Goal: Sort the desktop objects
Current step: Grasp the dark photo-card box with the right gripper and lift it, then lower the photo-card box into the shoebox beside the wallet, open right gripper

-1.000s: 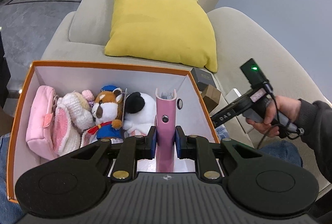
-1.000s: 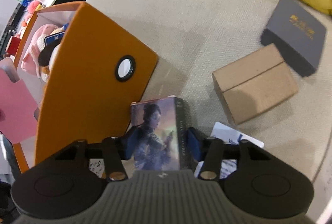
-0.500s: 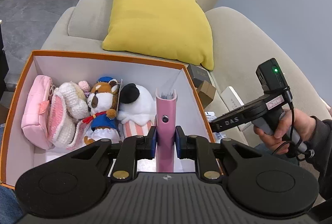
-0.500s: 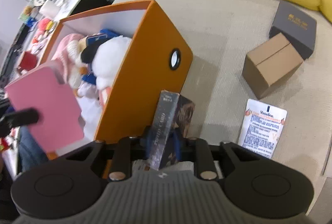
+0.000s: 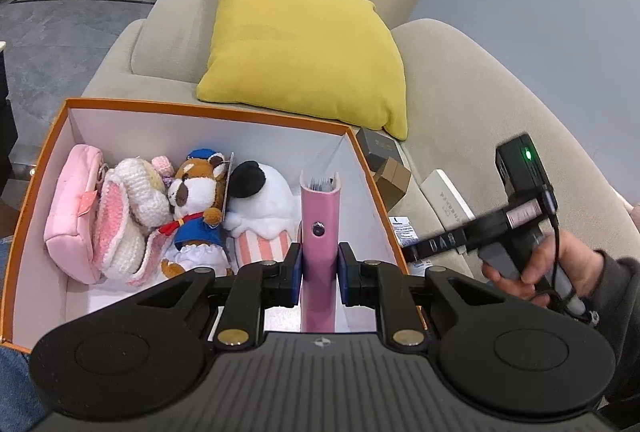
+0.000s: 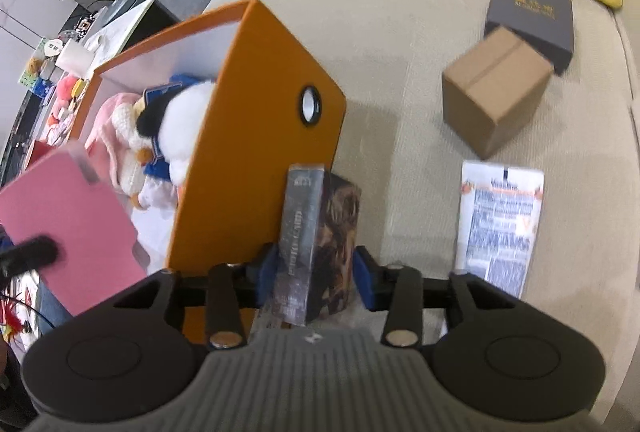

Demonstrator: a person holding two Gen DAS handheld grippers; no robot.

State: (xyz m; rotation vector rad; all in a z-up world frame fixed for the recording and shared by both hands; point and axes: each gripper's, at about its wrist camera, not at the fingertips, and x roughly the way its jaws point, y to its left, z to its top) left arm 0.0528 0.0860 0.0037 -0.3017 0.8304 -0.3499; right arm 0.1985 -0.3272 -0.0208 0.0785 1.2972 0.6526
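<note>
My left gripper (image 5: 319,270) is shut on a pink card folder (image 5: 319,228), held upright over the right side of the orange box (image 5: 192,107); the folder also shows in the right wrist view (image 6: 68,228). The box holds a pink pouch (image 5: 70,208), a crocheted bunny (image 5: 128,208), a fox plush (image 5: 196,204) and a black-and-white plush (image 5: 260,204). My right gripper (image 6: 315,274) is shut on a dark photo card box (image 6: 316,240), held above the sofa just outside the orange box's right wall (image 6: 256,136).
On the beige sofa seat (image 6: 384,40) lie a brown carton (image 6: 494,88), a dark grey gift box (image 6: 530,16) and a Vaseline leaflet (image 6: 500,220). A yellow cushion (image 5: 304,44) leans behind the box. A white flat box (image 5: 446,198) lies right.
My right gripper has lifted the photo card box off the sofa and turned it edge-on, rising beside the orange box. My left gripper has raised the pink folder slightly above the box.
</note>
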